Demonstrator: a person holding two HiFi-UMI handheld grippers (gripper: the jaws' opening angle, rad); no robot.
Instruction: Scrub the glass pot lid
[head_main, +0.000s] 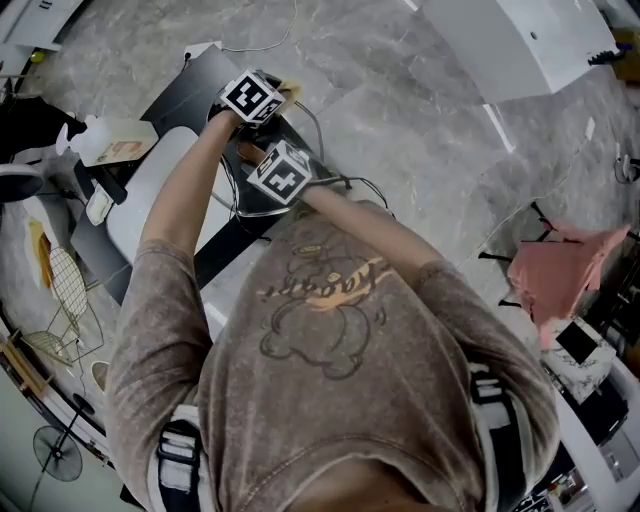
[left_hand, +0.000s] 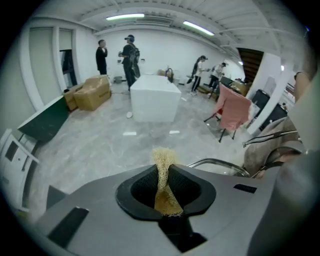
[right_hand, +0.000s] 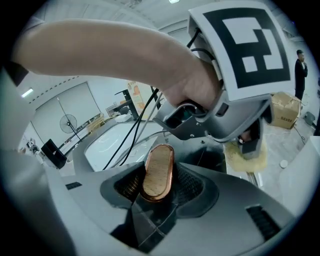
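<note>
My left gripper (left_hand: 162, 189) is shut on a strip of yellowish loofah scrubber (left_hand: 163, 172), which sticks up between the pads. Just past it shows the metal rim of the glass pot lid (left_hand: 220, 163). My right gripper (right_hand: 159, 186) is shut on the lid's copper-rimmed oval handle (right_hand: 158, 172), with the glass (right_hand: 150, 227) slanting down below the jaws. In the right gripper view the left gripper (right_hand: 247, 137) hangs close ahead with the scrubber (right_hand: 246, 156). In the head view both grippers, left (head_main: 250, 97) and right (head_main: 283, 172), sit close together over the dark counter beside the sink.
A white sink basin (head_main: 150, 190) lies left of the grippers, with a soap bottle (head_main: 110, 140) and a wire rack (head_main: 65, 285) further left. A pink cloth on a chair (head_main: 560, 270) stands at right. Several people (left_hand: 130, 57) stand far across the room by a white block (left_hand: 152, 97).
</note>
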